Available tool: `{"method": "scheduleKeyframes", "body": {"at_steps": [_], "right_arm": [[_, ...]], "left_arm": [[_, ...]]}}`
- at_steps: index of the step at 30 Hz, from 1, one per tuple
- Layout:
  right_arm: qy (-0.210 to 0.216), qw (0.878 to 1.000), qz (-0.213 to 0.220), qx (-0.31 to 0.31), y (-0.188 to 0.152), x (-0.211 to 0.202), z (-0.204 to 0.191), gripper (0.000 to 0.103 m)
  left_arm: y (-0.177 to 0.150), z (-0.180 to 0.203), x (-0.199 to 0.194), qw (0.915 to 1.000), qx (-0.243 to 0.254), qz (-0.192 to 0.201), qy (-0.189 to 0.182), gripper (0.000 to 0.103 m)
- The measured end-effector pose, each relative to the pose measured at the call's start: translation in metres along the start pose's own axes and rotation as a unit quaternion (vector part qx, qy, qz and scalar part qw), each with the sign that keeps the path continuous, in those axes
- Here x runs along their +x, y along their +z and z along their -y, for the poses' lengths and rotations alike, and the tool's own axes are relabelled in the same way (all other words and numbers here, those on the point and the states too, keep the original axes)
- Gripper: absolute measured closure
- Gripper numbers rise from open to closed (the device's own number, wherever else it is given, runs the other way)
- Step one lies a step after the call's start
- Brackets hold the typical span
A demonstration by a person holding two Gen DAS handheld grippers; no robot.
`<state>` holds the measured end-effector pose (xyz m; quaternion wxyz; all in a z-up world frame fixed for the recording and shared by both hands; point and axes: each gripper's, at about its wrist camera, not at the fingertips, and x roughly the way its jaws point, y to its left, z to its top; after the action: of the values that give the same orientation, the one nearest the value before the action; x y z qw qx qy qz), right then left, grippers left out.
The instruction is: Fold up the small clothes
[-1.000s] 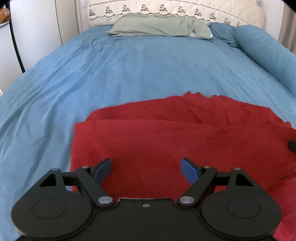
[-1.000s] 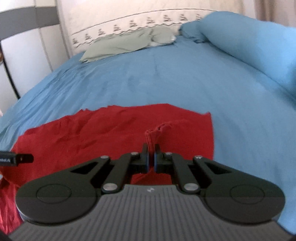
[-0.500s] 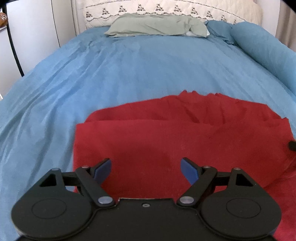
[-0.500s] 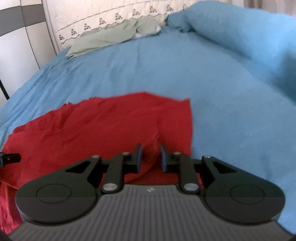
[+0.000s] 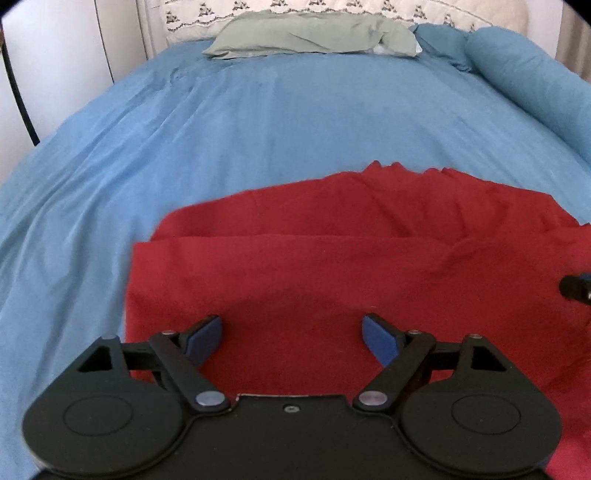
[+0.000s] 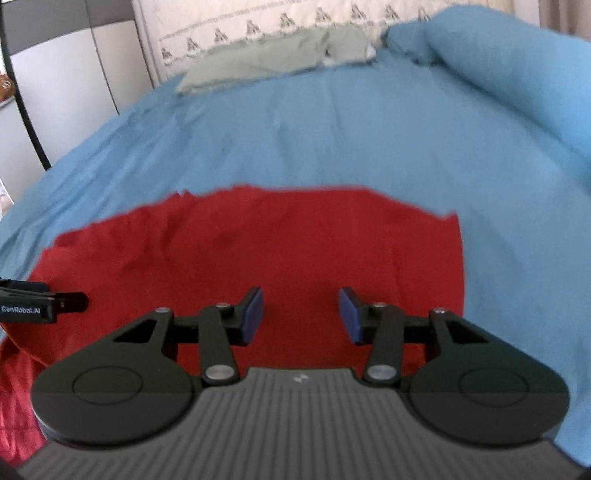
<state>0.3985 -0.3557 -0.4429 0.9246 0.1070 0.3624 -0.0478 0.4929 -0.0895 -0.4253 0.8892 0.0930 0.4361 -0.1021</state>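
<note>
Right claw [image 6: 301, 314] jaws just opened, dropping the pinched fold; the red cloth [image 6: 258, 251] now lies flat under and ahead of it. Left claw [image 5: 291, 334] apart, empty. Fold probably laid, though the view is blurry.

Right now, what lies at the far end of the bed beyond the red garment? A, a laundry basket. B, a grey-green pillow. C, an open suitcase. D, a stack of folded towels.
B: a grey-green pillow lies at the head of the blue bed sheet, well beyond the red garment.
</note>
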Motion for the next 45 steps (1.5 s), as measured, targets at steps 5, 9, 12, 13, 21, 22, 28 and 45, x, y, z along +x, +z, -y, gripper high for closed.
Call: {"method": "scheduleKeyframes", "body": {"at_steps": [5, 9, 12, 13, 21, 22, 28, 45], "right_arm": [[0.017, 1.0, -0.006, -0.022, 0.006, -0.004, 0.003, 0.042], [0.059, 0.998, -0.007, -0.034, 0.033, -0.023, 0.029, 0.033], [0.095, 0.994, -0.033, -0.041, 0.063, -0.022, 0.06, 0.024], [0.107, 0.992, -0.052, -0.041, 0.072, -0.018, 0.072, 0.02], [0.166, 0.971, -0.17, -0.001, 0.094, 0.035, 0.142, 0.009], [0.169, 0.97, -0.176, 0.004, 0.092, 0.041, 0.145, 0.009], [0.199, 0.965, -0.168, 0.033, 0.09, 0.062, 0.151, 0.009], [0.246, 0.948, -0.202, 0.02, 0.104, 0.087, 0.148, 0.041]], "left_arm": [[0.009, -0.008, -0.008, 1.0, -0.001, 0.003, -0.007, 0.013], [0.033, -0.027, -0.019, 0.9998, 0.016, 0.007, -0.014, 0.012], [0.055, -0.051, -0.012, 0.9991, 0.035, -0.007, -0.021, 0.012], [0.061, -0.059, -0.007, 0.9986, 0.044, -0.016, -0.024, 0.012], [0.065, -0.133, 0.026, 0.9886, -0.012, -0.106, -0.106, 0.013], [0.062, -0.14, 0.029, 0.9856, -0.024, -0.115, -0.121, 0.013], [0.055, -0.139, 0.041, 0.9796, -0.02, -0.127, -0.155, 0.014], [0.07, -0.14, 0.054, 0.9655, -0.045, -0.141, -0.214, 0.055]]}}
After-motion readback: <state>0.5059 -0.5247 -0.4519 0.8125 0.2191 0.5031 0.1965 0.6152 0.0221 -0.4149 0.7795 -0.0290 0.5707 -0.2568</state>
